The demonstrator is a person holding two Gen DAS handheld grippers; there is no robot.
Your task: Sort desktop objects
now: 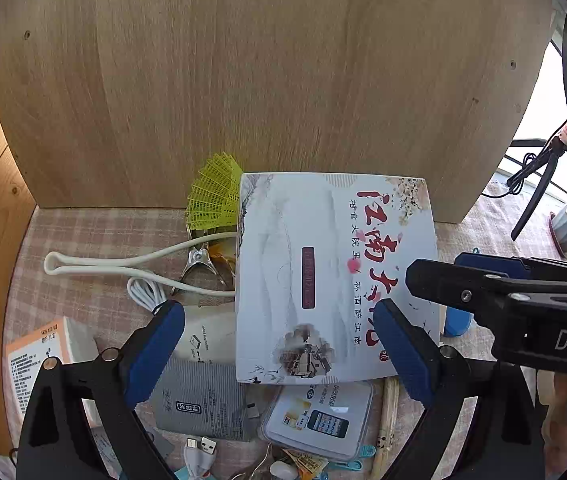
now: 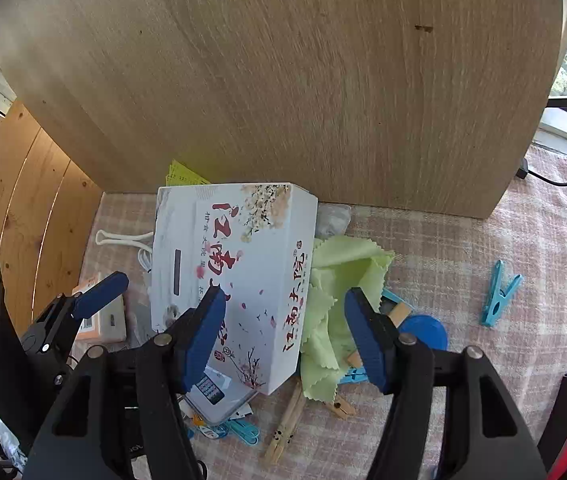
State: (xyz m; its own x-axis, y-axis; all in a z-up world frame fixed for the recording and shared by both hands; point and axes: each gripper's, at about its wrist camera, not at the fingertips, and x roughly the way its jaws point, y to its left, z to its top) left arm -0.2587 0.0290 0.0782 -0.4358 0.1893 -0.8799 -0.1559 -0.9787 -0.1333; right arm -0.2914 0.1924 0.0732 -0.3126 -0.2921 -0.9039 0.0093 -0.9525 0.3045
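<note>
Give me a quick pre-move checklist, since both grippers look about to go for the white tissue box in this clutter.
1. Left gripper open: ok, nothing between the blue pads.
2. Right gripper open: ok, empty too.
3. Tissue box within the grippers' aim: ok, both point down at it.
4. Box free of things on top: ok, its printed top is bare.
5. Box clear of neighbours: not ok; the green cloth lies against its right side and the phone-picture case pokes out from under its near edge.
6. Grippers clear of each other: cannot tell; they are close over the box.
</note>
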